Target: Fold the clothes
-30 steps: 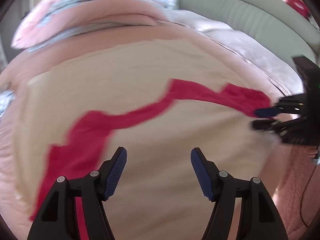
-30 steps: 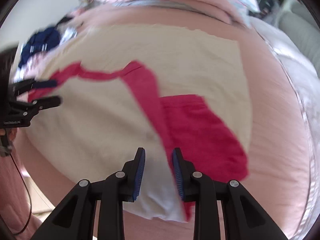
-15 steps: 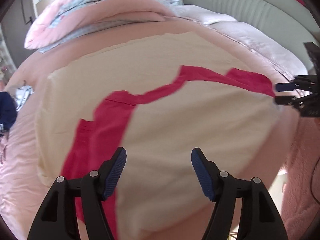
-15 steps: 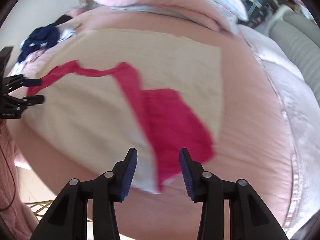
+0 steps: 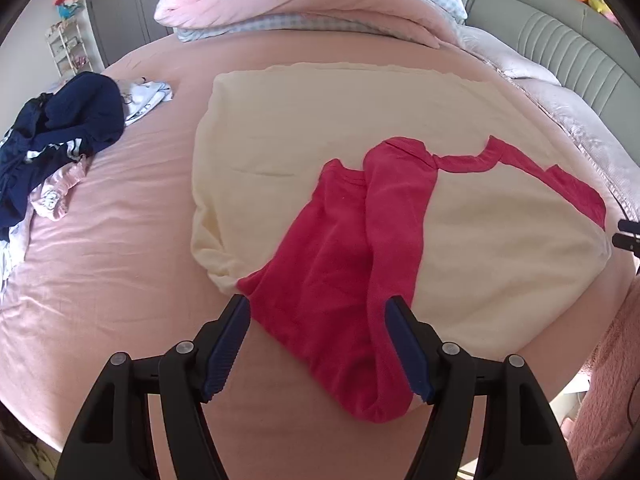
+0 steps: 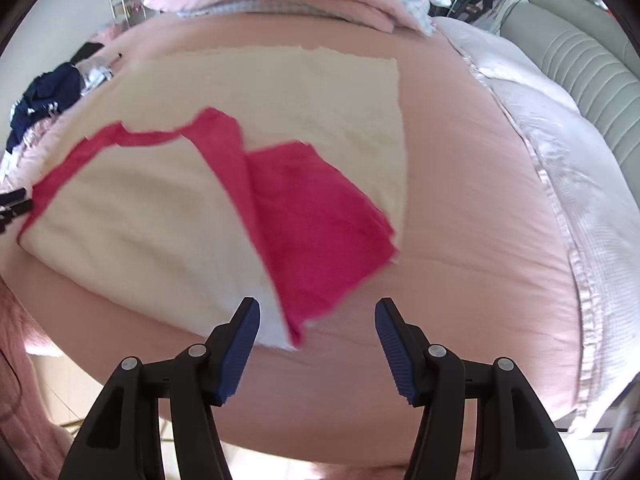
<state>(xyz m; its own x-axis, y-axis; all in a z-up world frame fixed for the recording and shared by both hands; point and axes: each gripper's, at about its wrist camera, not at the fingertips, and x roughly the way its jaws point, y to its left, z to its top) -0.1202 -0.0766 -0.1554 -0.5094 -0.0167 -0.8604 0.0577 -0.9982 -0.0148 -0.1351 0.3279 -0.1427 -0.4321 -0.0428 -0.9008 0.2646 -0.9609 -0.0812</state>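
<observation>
A red garment (image 5: 344, 248) lies loosely across a cream cloth (image 5: 300, 120) on the pink bed (image 5: 120, 260). One bunched end reaches the bed's near edge. My left gripper (image 5: 318, 312) hovers over that end with its jaws opening; the fabric shows between the fingers, but the pads do not press on it. In the right wrist view the garment's (image 6: 312, 216) other end lies flat, one corner pointing down between the fingers of my right gripper (image 6: 316, 312). That gripper's jaws are opening too, and it holds nothing. Each gripper shows at the edge of the other view: right gripper (image 5: 628, 234), left gripper (image 6: 14, 206).
A heap of dark blue and pale clothes (image 5: 60, 140) sits at the bed's left. Folded pink quilts (image 5: 300, 0) are stacked at the back. A pale blanket (image 6: 560, 152) and a grey padded headboard (image 5: 560, 48) run along the right. The bed's edge drops off just below both grippers.
The right gripper's jaws have spread and let go of the red garment's corner, which now lies on the bed. The left gripper has swept left along the garment to its bunched end.
</observation>
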